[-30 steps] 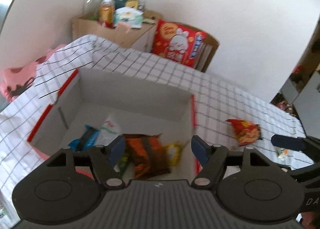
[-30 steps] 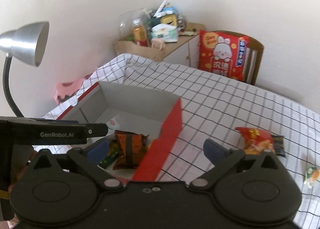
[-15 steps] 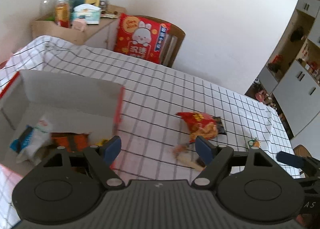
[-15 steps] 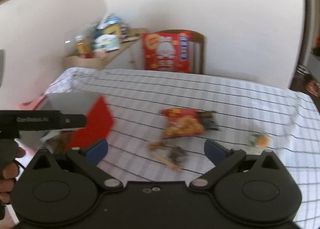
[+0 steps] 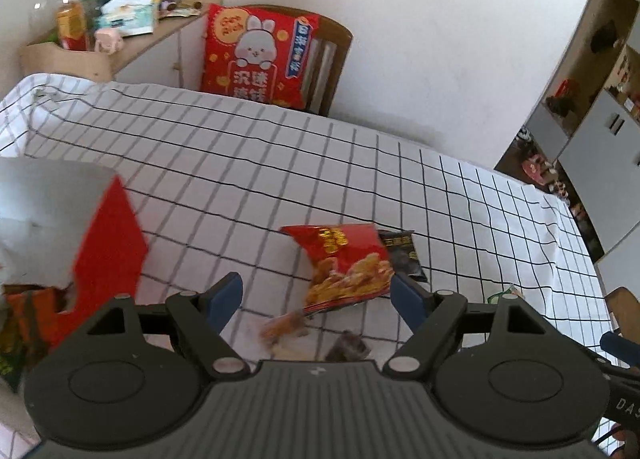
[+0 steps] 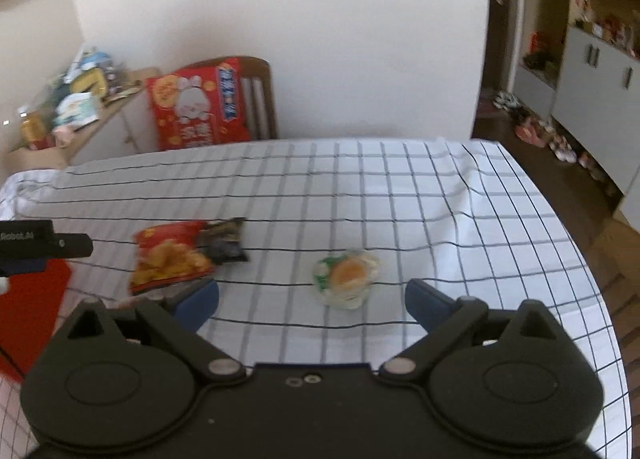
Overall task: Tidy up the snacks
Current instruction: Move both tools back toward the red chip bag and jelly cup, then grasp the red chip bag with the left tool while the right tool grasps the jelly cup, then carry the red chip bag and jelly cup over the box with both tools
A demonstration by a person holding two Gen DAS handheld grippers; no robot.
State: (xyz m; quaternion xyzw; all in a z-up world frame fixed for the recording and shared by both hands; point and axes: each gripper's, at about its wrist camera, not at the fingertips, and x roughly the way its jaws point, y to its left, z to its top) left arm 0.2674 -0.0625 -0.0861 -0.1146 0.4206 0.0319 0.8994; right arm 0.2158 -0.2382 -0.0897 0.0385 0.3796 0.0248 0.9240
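A white cloth with black squares covers the counter (image 5: 224, 163) in a bright room. Closest to us, the left gripper (image 5: 316, 293) has its jaws wide apart and holds nothing. They have just been opening a bit more, with nothing between them. Two small brown snacks (image 5: 286, 329) lie on the cloth right between the jaws, blurry and hard to name. Just past them lies the red chip bag (image 5: 344, 265), its long side pointing away from the jaws toward the far edge, with a small dark packet (image 5: 402, 255) touching its right side. The right gripper (image 6: 312, 301) is spread wide too and empty. A clear packet with an orange middle (image 6: 346, 273) sits just ahead, between its jaws. So the right hand looks nearer to that one, and the left to the chip bag. At the left edge stands the red box (image 5: 108, 243) with snacks inside.
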